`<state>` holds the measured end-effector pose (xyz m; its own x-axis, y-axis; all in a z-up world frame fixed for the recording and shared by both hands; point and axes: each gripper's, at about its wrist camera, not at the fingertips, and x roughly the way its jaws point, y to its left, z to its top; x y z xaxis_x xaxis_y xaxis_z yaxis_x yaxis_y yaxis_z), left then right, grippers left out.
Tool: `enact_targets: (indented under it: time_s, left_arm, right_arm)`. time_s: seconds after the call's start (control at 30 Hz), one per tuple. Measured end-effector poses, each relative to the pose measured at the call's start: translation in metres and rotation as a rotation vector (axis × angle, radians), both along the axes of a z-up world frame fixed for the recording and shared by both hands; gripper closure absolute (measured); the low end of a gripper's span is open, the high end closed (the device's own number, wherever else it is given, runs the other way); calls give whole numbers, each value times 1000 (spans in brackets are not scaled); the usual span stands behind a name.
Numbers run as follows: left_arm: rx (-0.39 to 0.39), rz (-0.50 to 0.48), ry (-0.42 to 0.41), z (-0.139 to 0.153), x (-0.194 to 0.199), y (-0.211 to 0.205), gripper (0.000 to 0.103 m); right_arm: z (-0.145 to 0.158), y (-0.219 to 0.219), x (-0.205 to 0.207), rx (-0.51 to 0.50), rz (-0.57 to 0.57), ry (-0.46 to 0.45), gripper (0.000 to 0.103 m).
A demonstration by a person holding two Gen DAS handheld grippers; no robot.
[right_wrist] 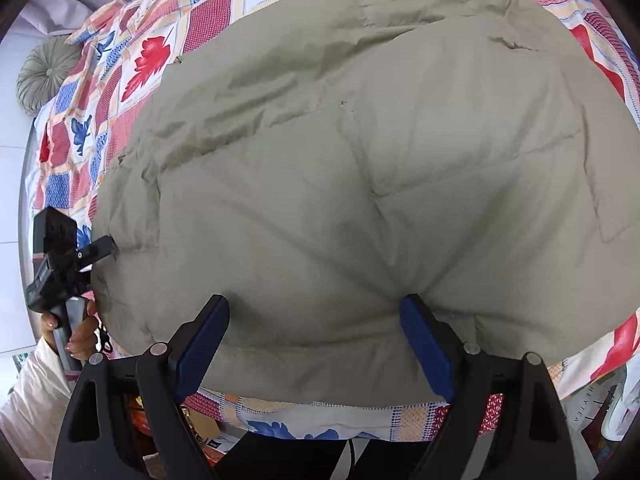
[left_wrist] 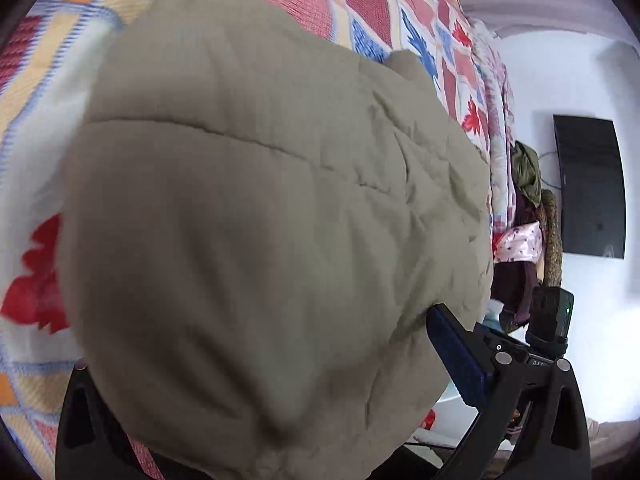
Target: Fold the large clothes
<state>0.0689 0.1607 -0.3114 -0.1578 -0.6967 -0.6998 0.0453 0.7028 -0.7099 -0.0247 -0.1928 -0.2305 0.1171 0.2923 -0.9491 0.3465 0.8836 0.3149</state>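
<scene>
A large beige quilted puffer jacket (right_wrist: 360, 184) lies on a patchwork quilt. In the right wrist view my right gripper (right_wrist: 316, 320) stands at the jacket's near hem with its blue pads (right_wrist: 424, 348) wide apart on either side of a bulge of fabric. In the left wrist view the jacket (left_wrist: 248, 208) fills the frame and drapes over my left gripper (left_wrist: 280, 360); one blue pad (left_wrist: 456, 356) shows at the right, the other is hidden under fabric. The left gripper also shows at the jacket's left edge in the right wrist view (right_wrist: 96, 252).
The quilt (right_wrist: 168, 32) has red, blue and white squares with leaf prints. A round grey cushion (right_wrist: 48, 72) lies at its far left. A pile of clothes (left_wrist: 528, 208) and a dark wall screen (left_wrist: 592, 184) are beyond the bed edge.
</scene>
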Motion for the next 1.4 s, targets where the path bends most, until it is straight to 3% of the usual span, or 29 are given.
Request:
enact_targets:
  time_s: [0.07,0.13,0.2,0.27,0.33,0.4,0.47,0.5,0.53,0.57,0.67,0.8,1.0,1.13,1.27,1.37,1.4]
  left_arm:
    - [12,-51,25,-8,2,-9,0]
    - [25,-72,27,-12,4,-13,7]
    - [18,-88,24,-8,4,-14,45]
    - [-19,-77,24,-1,3,-13,62]
    - [-21,-79,8,11,0,-12,70]
    - [-25,-82,-7,27,-2,-15,75]
    - [-29,-87,-28,47,-3,-21,76]
    - [-32,-87,-36,58,-2,-22,76]
    - [-36,-87,-45,69,-3,-26,76]
    - [-38,-87,-54,80,-4,-31,76]
    - [-41,-99,-90,118,-8,-50,76]
    - [-52,-153,-141,166,-17,-87,76]
    - [11,-262,-205,206,-31,-177,76]
    - [90,-312,-188,214,-32,-237,76]
    - [111,-360,-186,223,-25,-275,74]
    - [101,-397,-154,214,-26,-305,62]
    - [92,-409,-136,208,-25,-305,52]
  right_arm:
    - [-1,0,0,-3,4,5,13]
    - [-2,0,1,-4,5,10,13]
    - [-2,1,1,-5,7,14,13]
    - [1,1,3,4,12,18,13]
    - [9,0,5,26,18,10,13]
    - [28,-4,6,-3,3,-59,13]
    - [43,-10,9,-6,-27,-143,20]
    - [46,-13,11,8,-49,-177,45]
    - [45,-14,14,18,-62,-187,82]
    - [40,-14,19,28,-73,-185,94]
    - [19,-11,30,89,-86,-215,94]
    - [-25,0,45,177,-110,-190,96]
    - [-64,-13,47,344,-220,-167,101]
    - [-70,-22,46,407,-212,-164,101]
    - [-66,-43,42,473,-248,-147,101]
    - [-41,-71,24,463,-266,-196,98]
    - [-32,-81,17,445,-273,-209,98]
